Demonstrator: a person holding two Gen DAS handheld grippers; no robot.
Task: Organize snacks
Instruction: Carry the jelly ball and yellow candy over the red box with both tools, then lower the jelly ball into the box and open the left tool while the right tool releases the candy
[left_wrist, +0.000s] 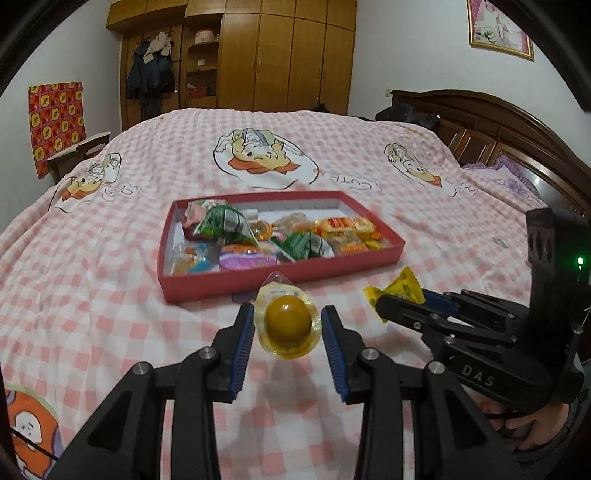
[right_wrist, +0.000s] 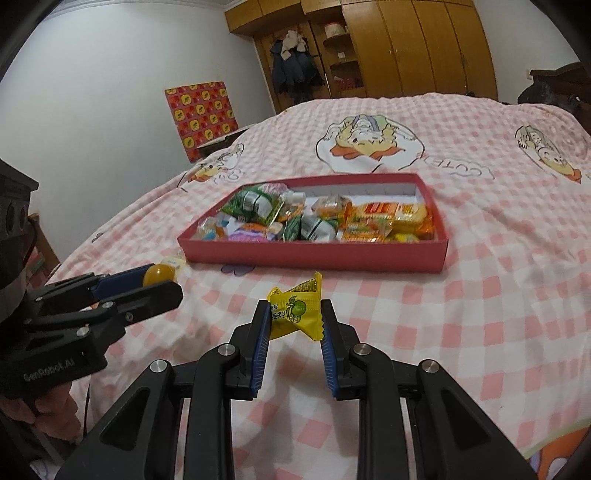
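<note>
Now left tongs (left_wrist: 288, 325), near "DAS" lettering, clamp a jelly cup (left_wrist: 287, 320); right tongs (right_wrist: 295, 321) pinch a yellow packet (right_wrist: 297, 312).

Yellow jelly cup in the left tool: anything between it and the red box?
Nothing visible. The jelly cup sits between the left tool's fingers, with only bare checked bedspread ahead up to the red box's near wall. The right tool, around the yellow candy wrapper, is off to the side.
</note>
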